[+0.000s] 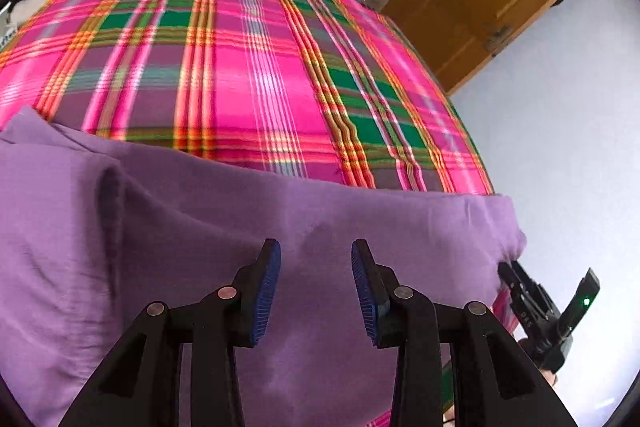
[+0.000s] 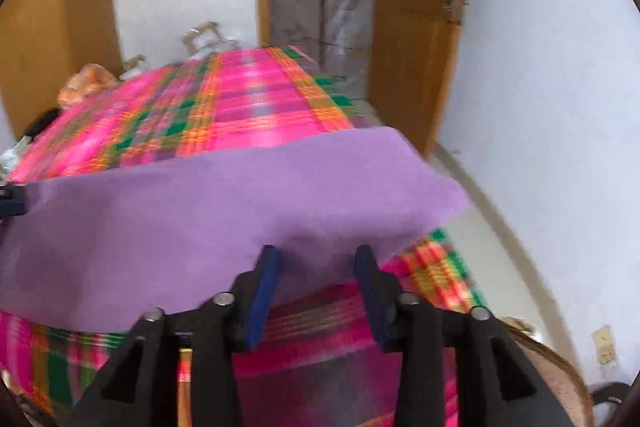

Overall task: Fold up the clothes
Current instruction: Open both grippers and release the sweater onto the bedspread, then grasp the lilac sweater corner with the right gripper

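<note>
Clearly the purple garment (image 1: pixel 280 227) is soft, light stuff: it lies across the near end of the bed, over the pink plaid bedspread (image 1: pixel 240 67), and it sags and rucks into ridges wherever nothing flattens it. At the near left corner of the bed it is bunched into a raised fold, and its far edge runs roughly straight across the plaid from left to right. Cloth like this will not hold a shape on its own, so I judge the best hold is at an edge or corner, pinching a small gathered bit; a grab in the middle would only drag a hump along.

The left claw (image 1: pixel 316 291) points steeply down at the middle of the garment, spread partway, its blue pads (image 1: pixel 266 291) apart with only cloth showing below and nothing pinched between them; whether the tips touch the fabric I cannot tell. Further right, past the garment's right-hand end, which hangs by the bed's right edge, the other tool shows from outside.

From its own blurred view the right claw (image 2: pixel 316 291) also tilts downward and is spread wide, its pads straddling the near edge of the garment where the purple meets the plaid. That edge sits between the pads but they do not press on it. Both hands come in from the near side of the bed, side by side
</note>
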`<action>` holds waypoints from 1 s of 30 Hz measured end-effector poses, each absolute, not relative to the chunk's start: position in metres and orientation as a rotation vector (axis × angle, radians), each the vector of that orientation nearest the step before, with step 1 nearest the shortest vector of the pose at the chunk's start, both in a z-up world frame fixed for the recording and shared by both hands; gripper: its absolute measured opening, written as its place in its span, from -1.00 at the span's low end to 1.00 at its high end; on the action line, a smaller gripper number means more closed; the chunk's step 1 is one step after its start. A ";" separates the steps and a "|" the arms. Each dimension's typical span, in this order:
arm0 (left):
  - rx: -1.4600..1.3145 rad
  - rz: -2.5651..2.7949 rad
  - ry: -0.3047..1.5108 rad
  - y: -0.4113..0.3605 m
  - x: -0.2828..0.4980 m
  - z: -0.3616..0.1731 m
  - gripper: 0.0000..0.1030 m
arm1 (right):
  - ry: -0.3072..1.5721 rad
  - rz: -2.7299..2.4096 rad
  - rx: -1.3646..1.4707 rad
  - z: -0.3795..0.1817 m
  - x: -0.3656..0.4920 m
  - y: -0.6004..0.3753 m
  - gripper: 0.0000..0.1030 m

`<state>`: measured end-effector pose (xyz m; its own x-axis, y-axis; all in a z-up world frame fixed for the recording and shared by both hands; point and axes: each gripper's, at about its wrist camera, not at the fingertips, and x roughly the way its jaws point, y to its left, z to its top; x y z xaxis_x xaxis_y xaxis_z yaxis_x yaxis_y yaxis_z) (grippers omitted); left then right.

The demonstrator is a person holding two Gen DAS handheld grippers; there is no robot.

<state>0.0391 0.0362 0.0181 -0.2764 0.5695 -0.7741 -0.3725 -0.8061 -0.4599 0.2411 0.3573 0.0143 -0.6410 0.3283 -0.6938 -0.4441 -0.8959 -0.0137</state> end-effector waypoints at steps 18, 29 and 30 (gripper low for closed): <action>-1.411 2.119 -0.235 0.054 0.034 0.011 -0.12 | 0.578 2.409 -0.887 0.014 0.254 0.429 -0.05; -1.377 2.135 -0.209 0.053 0.038 0.011 -0.12 | 0.779 2.361 -0.877 0.004 0.242 0.459 -0.05; -1.373 2.137 -0.205 0.054 0.038 0.011 -0.12 | 0.781 2.359 -0.879 0.004 0.241 0.459 -0.13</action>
